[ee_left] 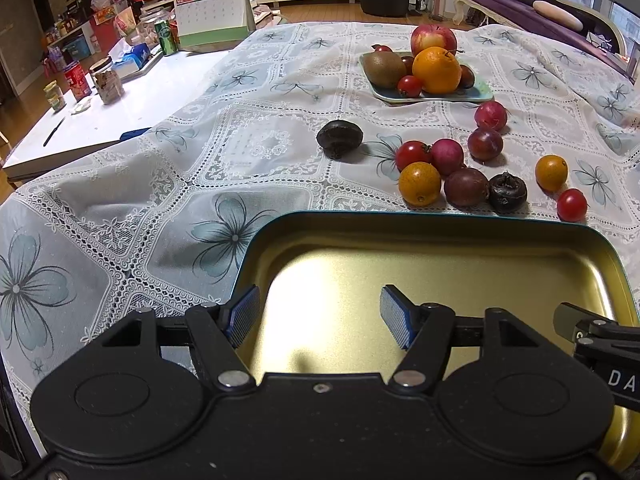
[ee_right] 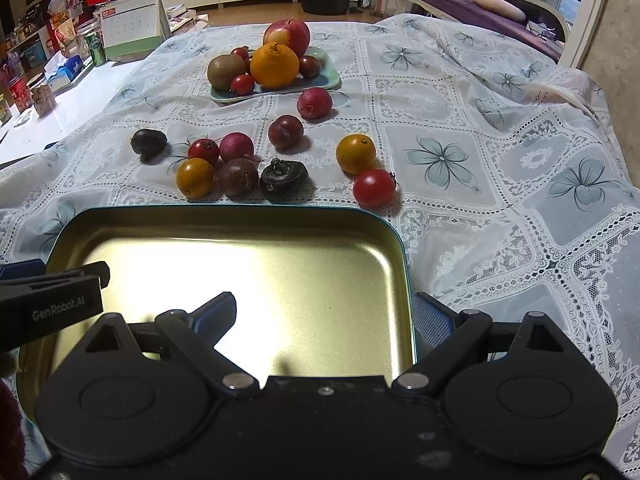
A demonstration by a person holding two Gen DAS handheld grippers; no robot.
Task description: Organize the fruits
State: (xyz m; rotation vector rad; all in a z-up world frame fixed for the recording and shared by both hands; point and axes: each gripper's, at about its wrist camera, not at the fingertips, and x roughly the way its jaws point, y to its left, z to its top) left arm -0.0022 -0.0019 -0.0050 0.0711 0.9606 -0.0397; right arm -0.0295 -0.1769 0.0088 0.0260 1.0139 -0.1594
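An empty gold tin tray [ee_left: 440,224] with a teal rim lies on the lace tablecloth in front of both grippers; it also shows in the right wrist view [ee_right: 240,216]. My left gripper [ee_left: 320,316] is open and empty over the tray's left part. My right gripper [ee_right: 324,316] is open, its jaws straddling the tray's right wall without gripping it. Beyond the tray lie several loose small fruits: a red tomato [ee_right: 374,187], small oranges [ee_right: 355,154], plums [ee_right: 285,131] and dark water chestnuts [ee_right: 284,179]. A light green plate [ee_right: 320,80] farther back holds an apple, orange, kiwi and small fruits.
A bare white table section [ee_left: 120,112] at the left holds jars, a can, a tissue box and a desk calendar [ee_left: 212,12]. A dark water chestnut [ee_left: 340,138] lies apart, left of the fruit cluster. The cloth bunches up at the right [ee_right: 540,92].
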